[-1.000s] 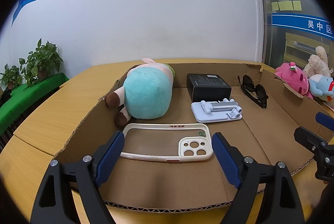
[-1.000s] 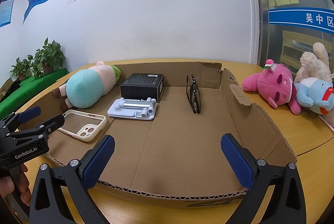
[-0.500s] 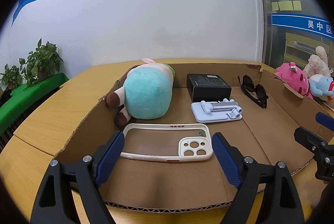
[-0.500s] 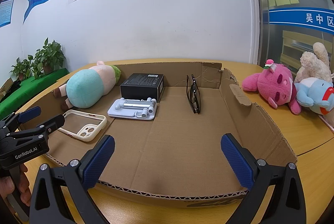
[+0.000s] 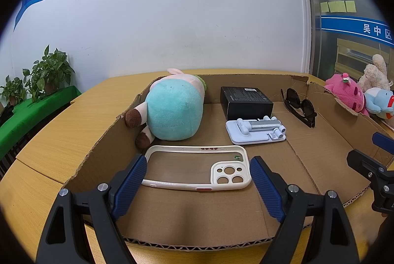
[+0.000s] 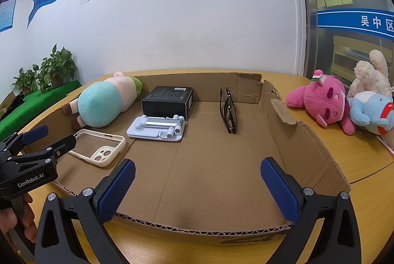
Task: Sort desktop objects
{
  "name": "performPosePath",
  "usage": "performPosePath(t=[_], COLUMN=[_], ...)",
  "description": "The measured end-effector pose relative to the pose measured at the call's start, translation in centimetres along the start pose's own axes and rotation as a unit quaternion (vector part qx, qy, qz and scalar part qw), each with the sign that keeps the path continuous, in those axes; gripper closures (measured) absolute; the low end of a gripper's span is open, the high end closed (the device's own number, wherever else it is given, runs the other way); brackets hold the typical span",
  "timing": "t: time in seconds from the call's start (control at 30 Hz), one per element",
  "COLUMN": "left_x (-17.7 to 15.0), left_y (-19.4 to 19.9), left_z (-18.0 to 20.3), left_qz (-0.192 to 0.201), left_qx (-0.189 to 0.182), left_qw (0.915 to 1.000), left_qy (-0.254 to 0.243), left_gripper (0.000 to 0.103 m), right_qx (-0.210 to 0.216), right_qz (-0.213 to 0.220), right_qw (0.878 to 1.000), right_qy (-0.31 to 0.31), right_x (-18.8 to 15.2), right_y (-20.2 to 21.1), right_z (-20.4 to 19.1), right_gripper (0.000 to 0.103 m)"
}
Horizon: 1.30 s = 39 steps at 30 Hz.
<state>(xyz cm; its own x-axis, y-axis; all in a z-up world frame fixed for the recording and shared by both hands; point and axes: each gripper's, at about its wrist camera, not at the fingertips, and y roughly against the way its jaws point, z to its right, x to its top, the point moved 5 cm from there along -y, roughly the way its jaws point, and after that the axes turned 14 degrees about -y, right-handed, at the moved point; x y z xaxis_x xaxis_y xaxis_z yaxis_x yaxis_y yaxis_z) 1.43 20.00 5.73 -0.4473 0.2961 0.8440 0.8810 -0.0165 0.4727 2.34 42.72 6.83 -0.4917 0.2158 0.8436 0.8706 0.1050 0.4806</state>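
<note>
A low cardboard tray [image 5: 327,138] [image 6: 290,136] holds a teal and pink plush toy [image 5: 174,109] [image 6: 106,104], a black box [image 5: 246,101] [image 6: 167,101], a pale blue phone stand [image 5: 256,132] [image 6: 157,128], dark sunglasses [image 5: 299,106] [image 6: 229,111] and a cream phone case [image 5: 197,169] [image 6: 98,147]. My left gripper [image 5: 198,170] [image 6: 49,138] is open, its pads on either side of the case's near end without touching it. My right gripper [image 6: 197,175] is open over the tray's bare front floor, nothing between its fingers.
A pink plush [image 6: 320,101], a blue plush [image 6: 369,114] and a cream plush [image 6: 371,74] lie on the wooden table [image 6: 357,160] right of the tray. Potted plants [image 5: 46,72] stand on a green surface at far left. A white wall runs behind.
</note>
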Motion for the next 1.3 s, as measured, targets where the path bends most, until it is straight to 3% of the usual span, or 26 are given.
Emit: performPosePath(t=[1.3], left_x=[0.02], left_y=[-0.5], left_z=[-0.35], left_qz=[-0.008], left_qx=[0.003], left_qw=[1.0], left_qy=[0.001], left_gripper=[0.013], right_qx=[-0.001], right_qz=[-0.001], right_qw=[1.0], right_qy=[0.0], right_x=[-0.08], right_y=[0.03], right_z=[0.02], right_gripper=[0.0])
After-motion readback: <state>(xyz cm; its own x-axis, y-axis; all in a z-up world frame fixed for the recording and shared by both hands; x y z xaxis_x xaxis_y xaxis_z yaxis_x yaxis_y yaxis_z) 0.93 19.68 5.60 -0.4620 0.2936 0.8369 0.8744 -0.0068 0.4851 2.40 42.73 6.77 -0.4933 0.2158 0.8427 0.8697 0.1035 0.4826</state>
